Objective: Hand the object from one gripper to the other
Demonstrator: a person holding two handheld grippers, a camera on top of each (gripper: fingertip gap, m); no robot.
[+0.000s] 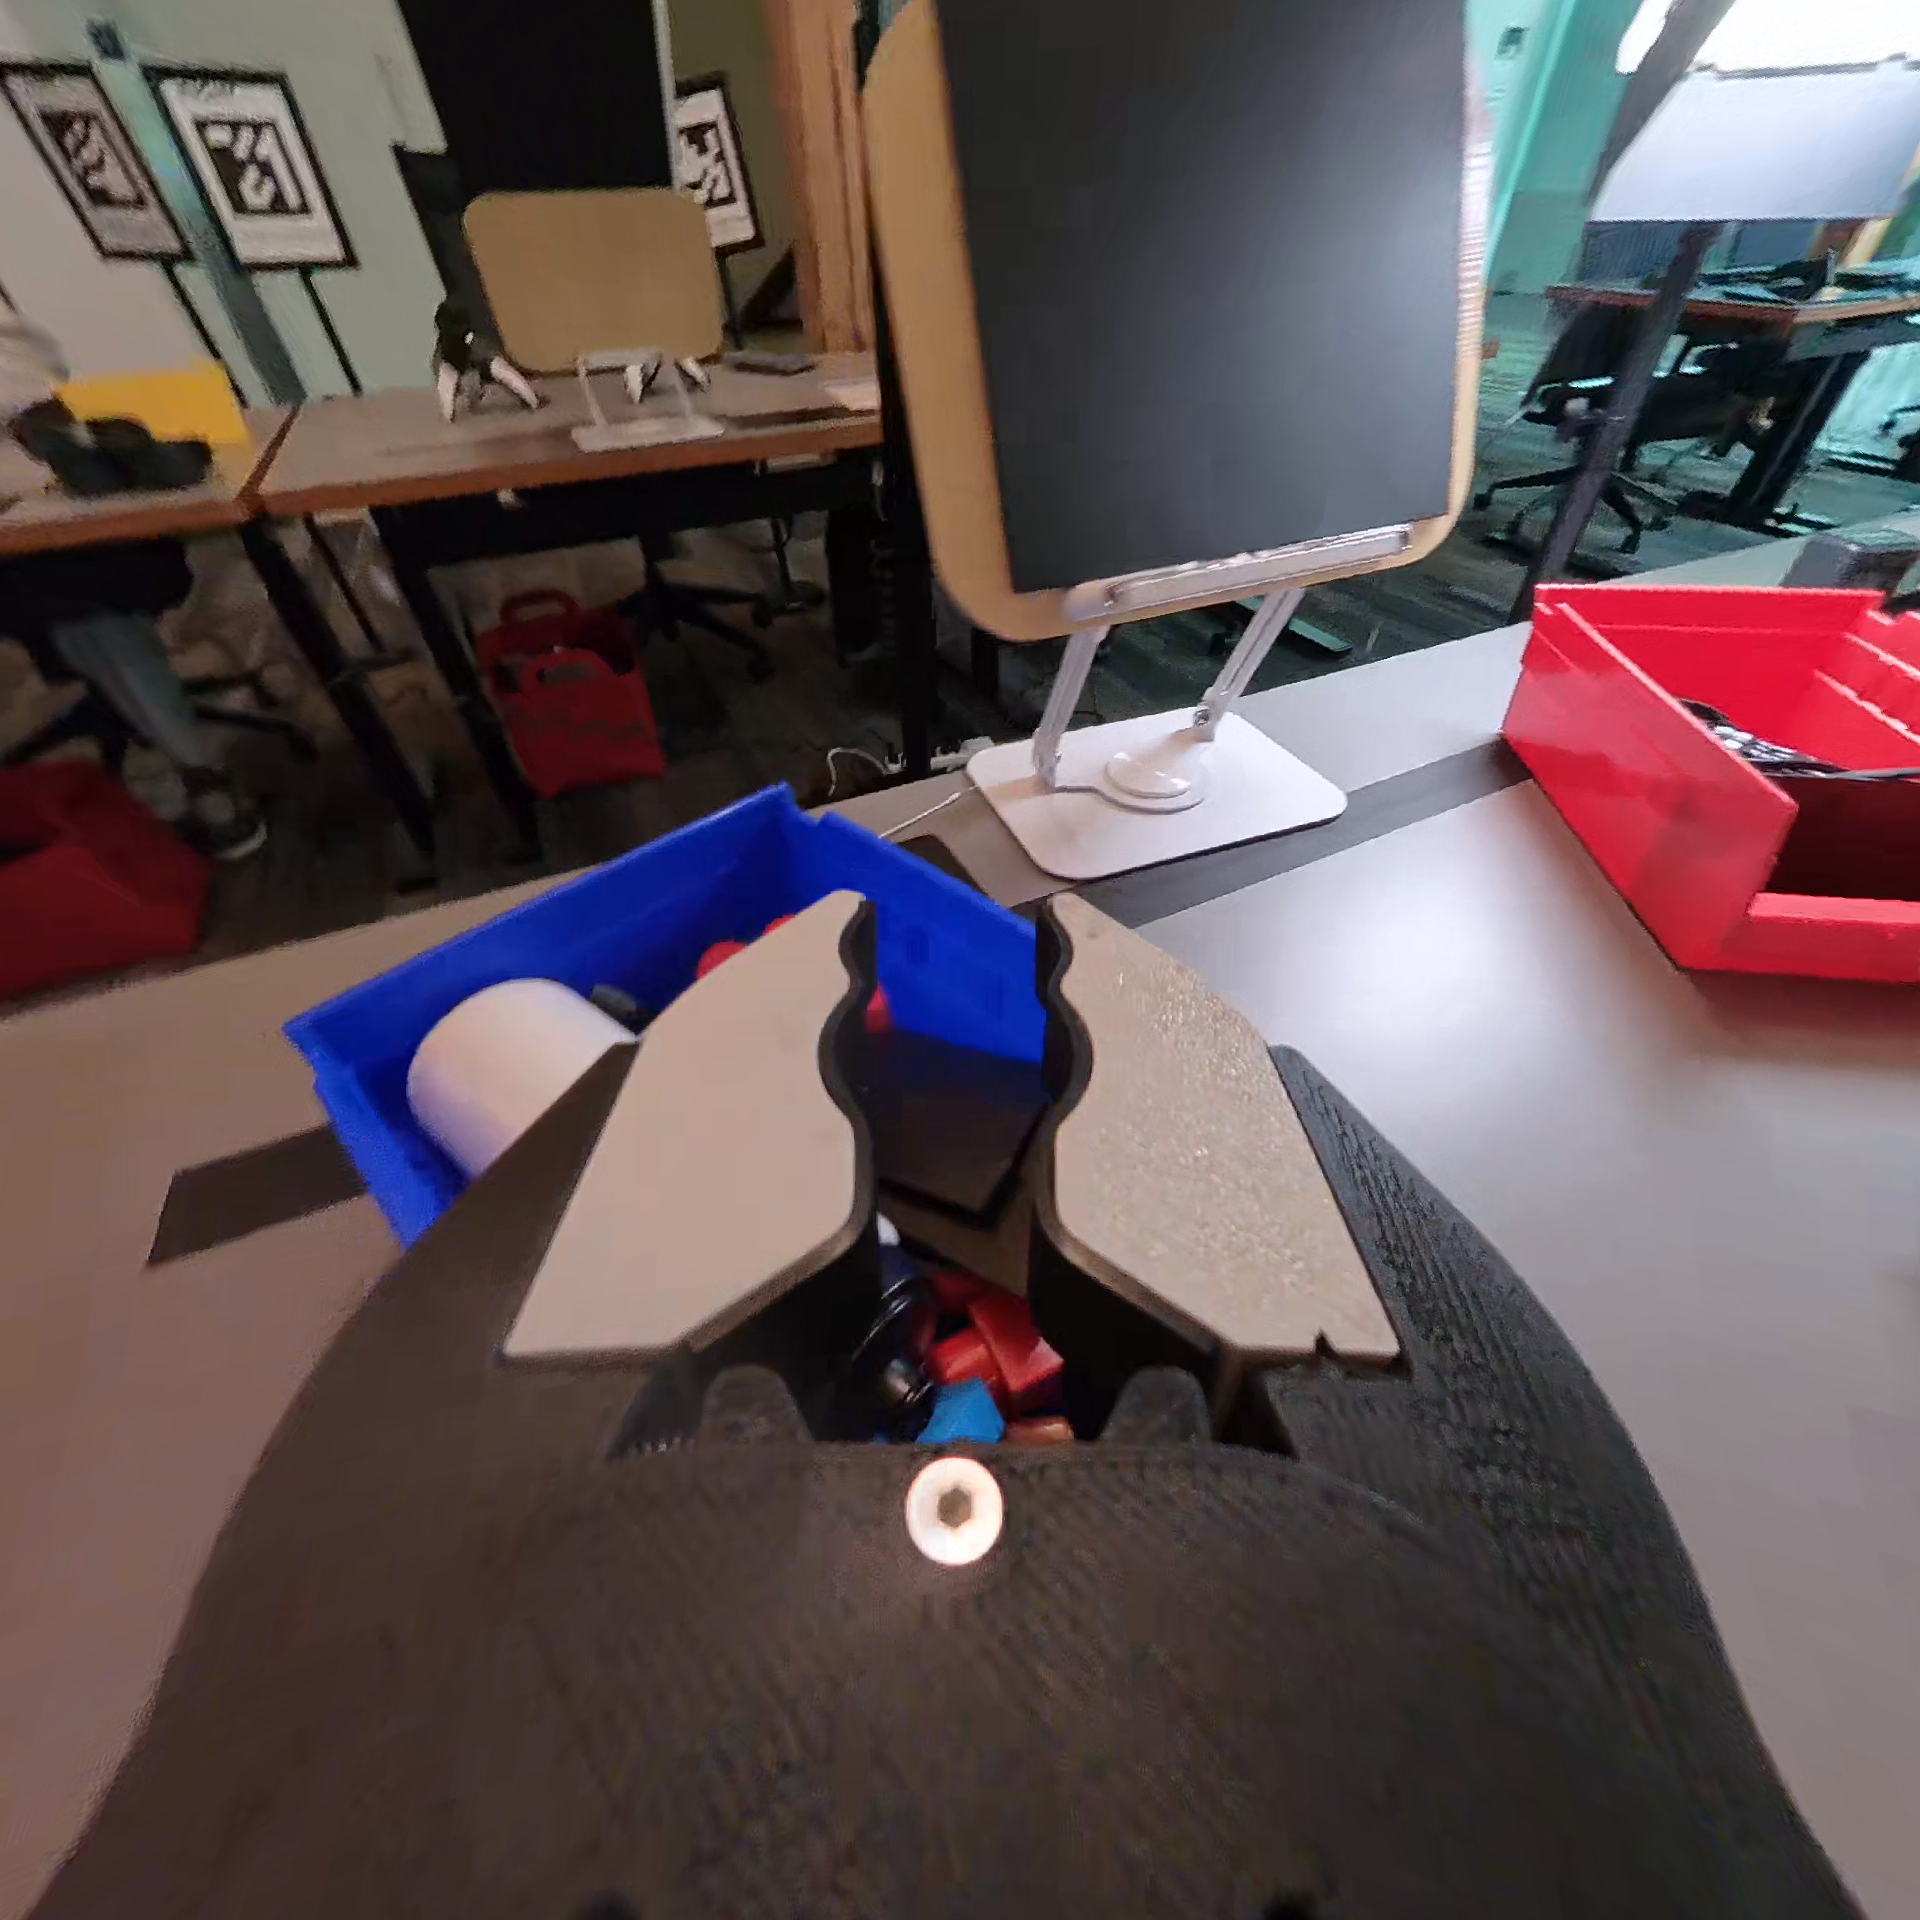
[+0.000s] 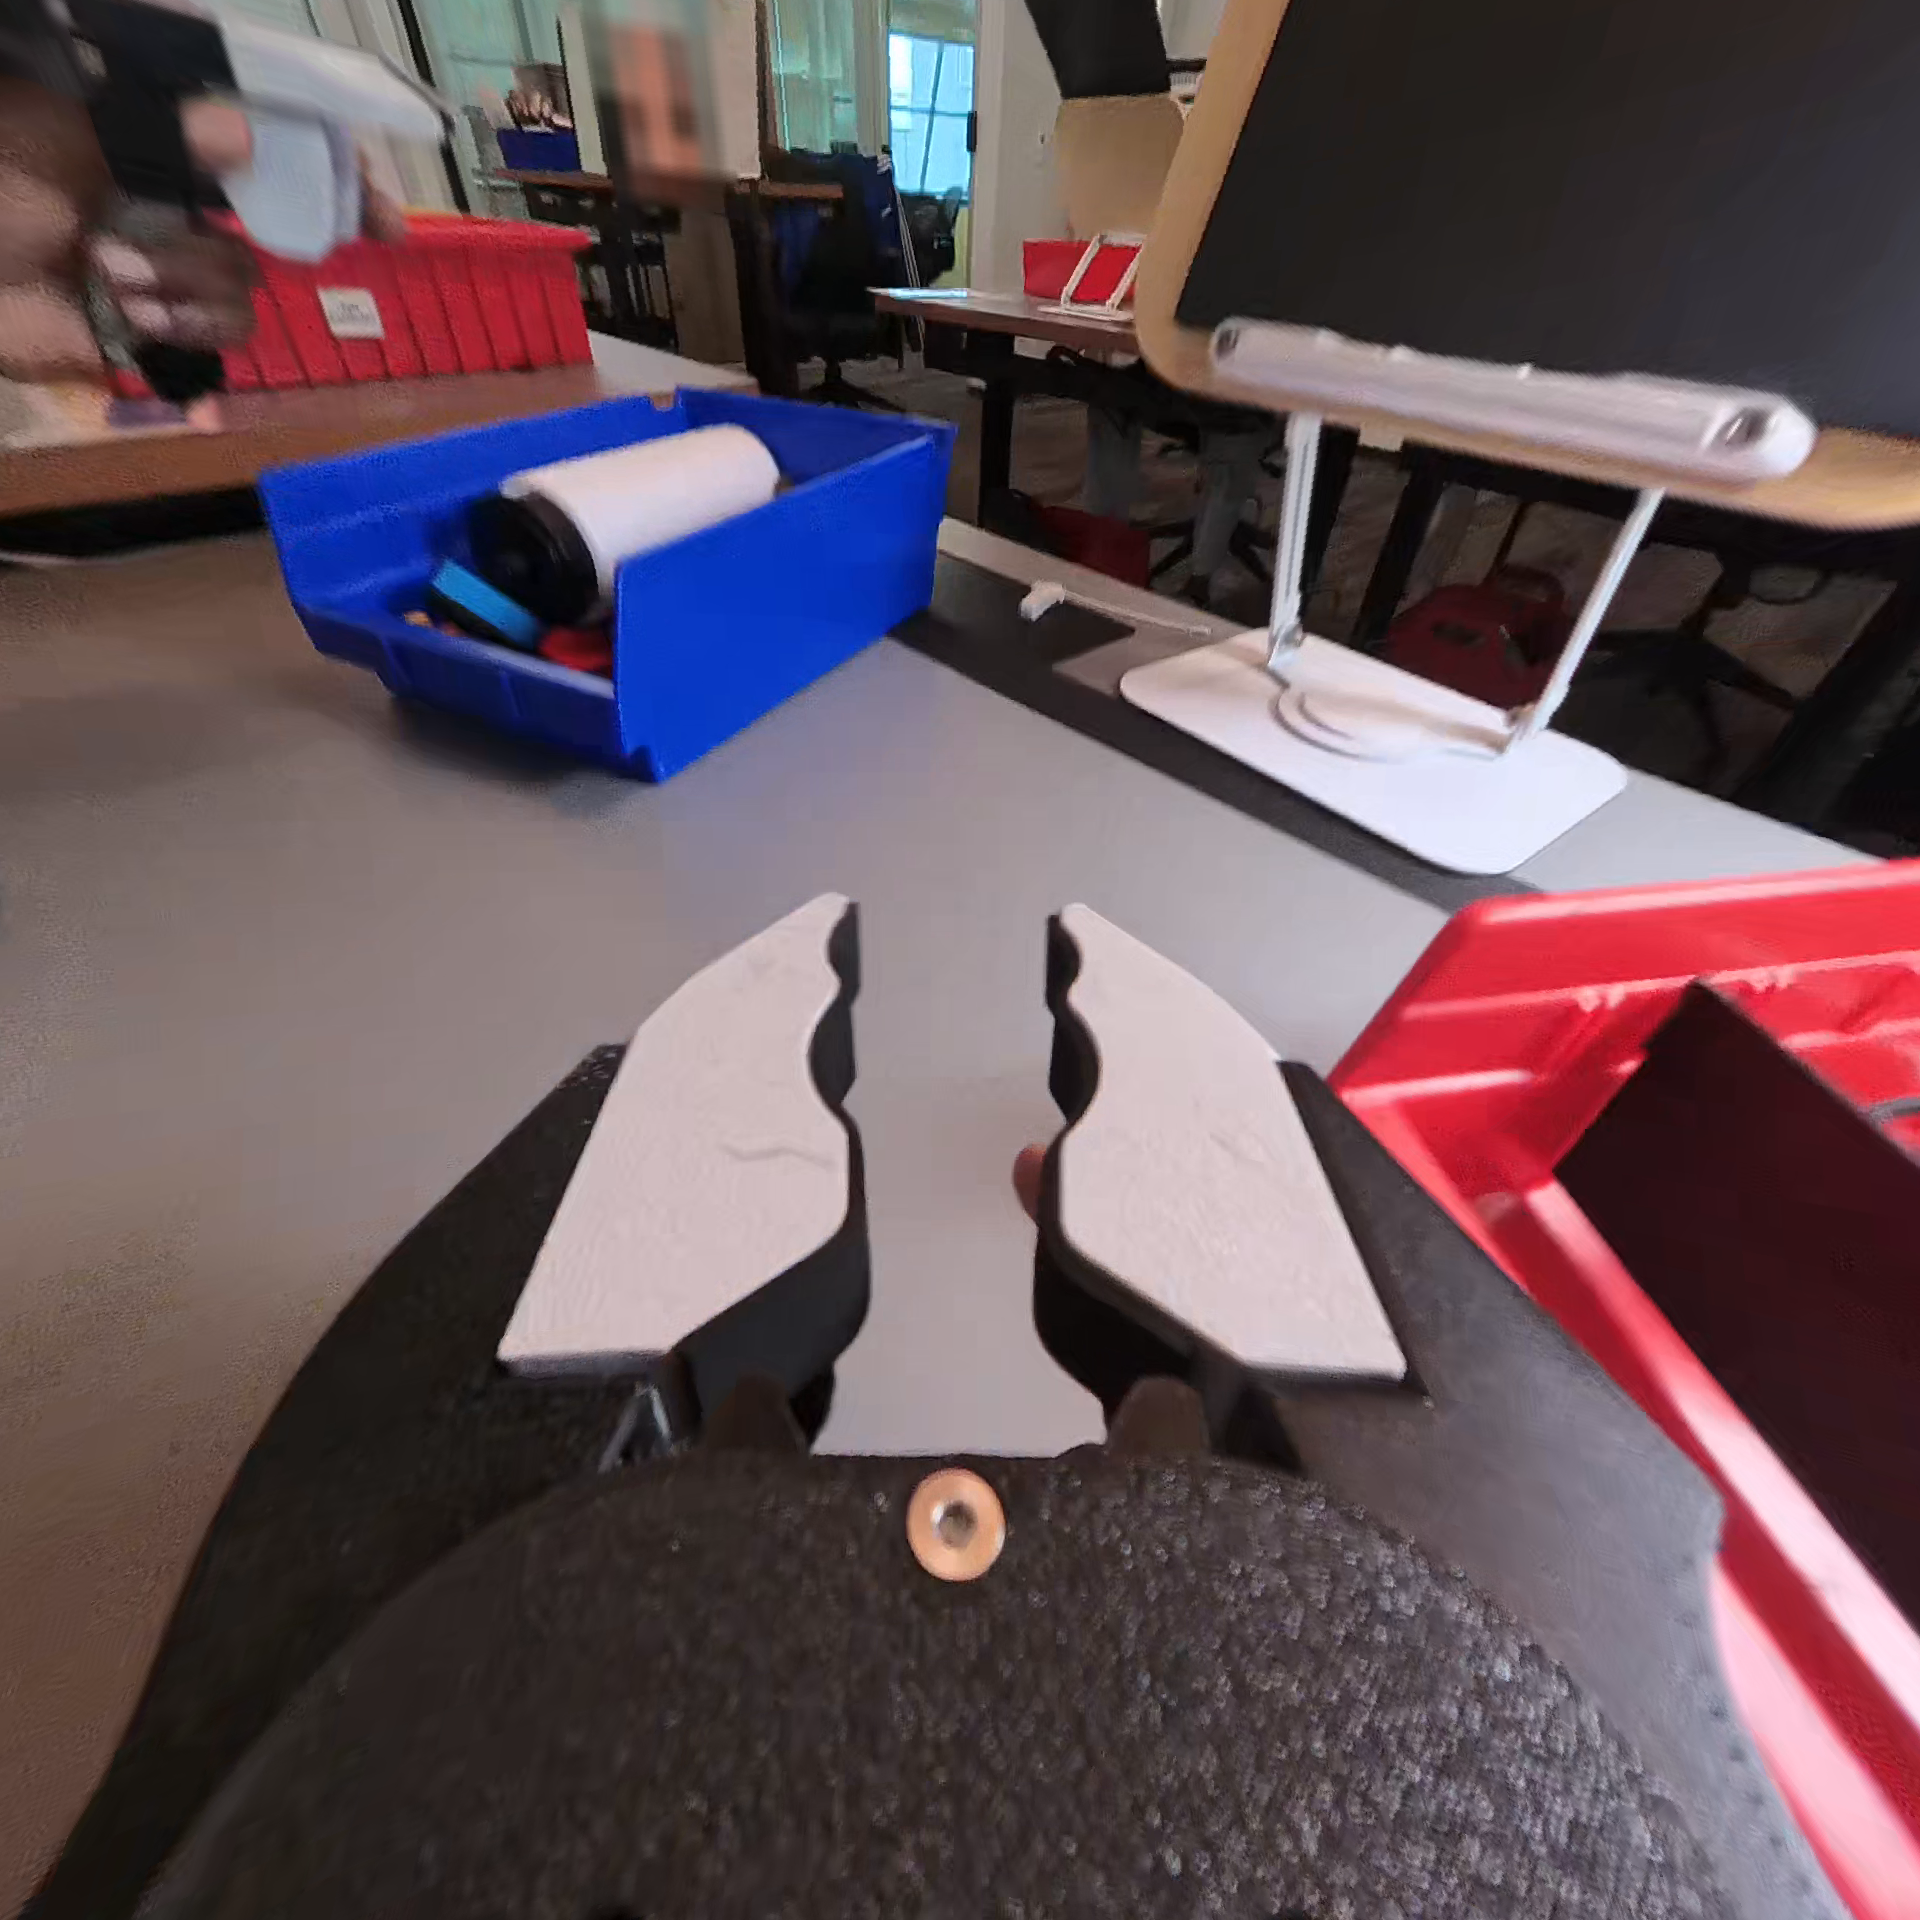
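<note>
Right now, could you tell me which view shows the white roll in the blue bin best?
The right wrist view: the white roll lies unobstructed in the blue bin. The left wrist view shows one end, its own left gripper covering the rest.

grey tabletop (image 2: 312,935) with black strip (image 1: 1299,862), dark screen (image 1: 1195,291) on white stand (image 1: 1164,800), brown desks (image 1: 540,457) behind, framed black-and-white prints (image 1: 265,166) on pale wall, office chairs (image 1: 1590,416), bright windows (image 2: 930,104), dim floor
</note>
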